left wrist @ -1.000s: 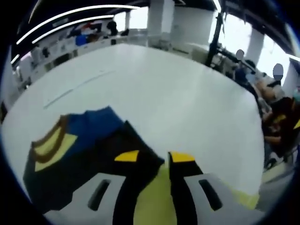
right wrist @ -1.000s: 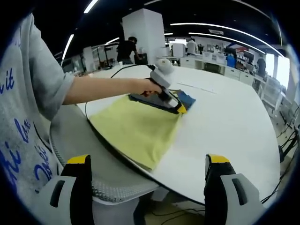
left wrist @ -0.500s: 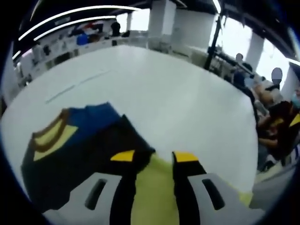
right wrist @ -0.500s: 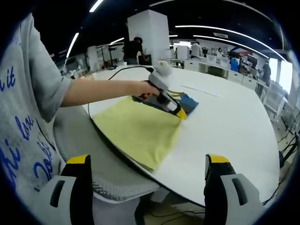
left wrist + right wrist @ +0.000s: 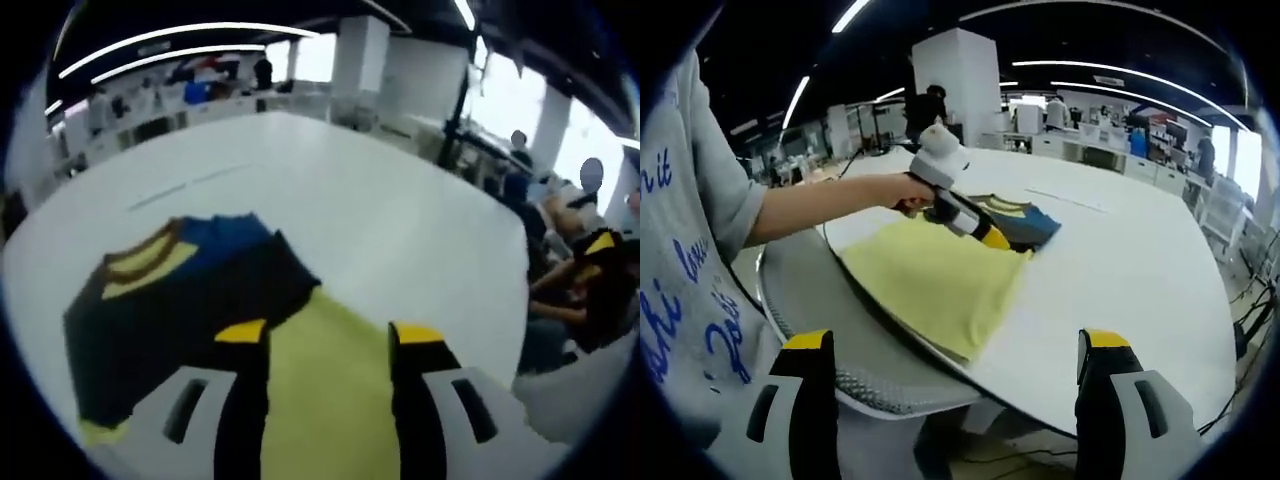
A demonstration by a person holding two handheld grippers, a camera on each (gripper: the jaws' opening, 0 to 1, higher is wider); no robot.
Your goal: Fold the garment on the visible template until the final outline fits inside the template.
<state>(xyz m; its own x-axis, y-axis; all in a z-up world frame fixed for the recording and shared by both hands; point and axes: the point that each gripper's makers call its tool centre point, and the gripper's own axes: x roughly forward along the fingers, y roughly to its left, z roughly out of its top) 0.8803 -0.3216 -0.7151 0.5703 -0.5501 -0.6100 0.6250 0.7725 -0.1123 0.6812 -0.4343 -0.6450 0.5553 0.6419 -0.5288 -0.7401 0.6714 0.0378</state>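
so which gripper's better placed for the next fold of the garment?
Left, likely. The left gripper hangs right over the yellow template beside the dark garment, jaws open. The right gripper sits back off the table edge.

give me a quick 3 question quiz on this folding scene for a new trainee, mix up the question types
1. True or false: the dark garment lies folded wholly within the yellow template.
2. Multiple choice: the right gripper is
A. shut on the garment
B. open, held off the white table, gripping nothing
C. pressing on the template
3. Fill in: in the right gripper view, the left gripper is over the far edge of the template, held by the person's ____.

Key:
1. False. It lies partly on the template, and part of it spreads past the edge onto the table.
2. B
3. hand
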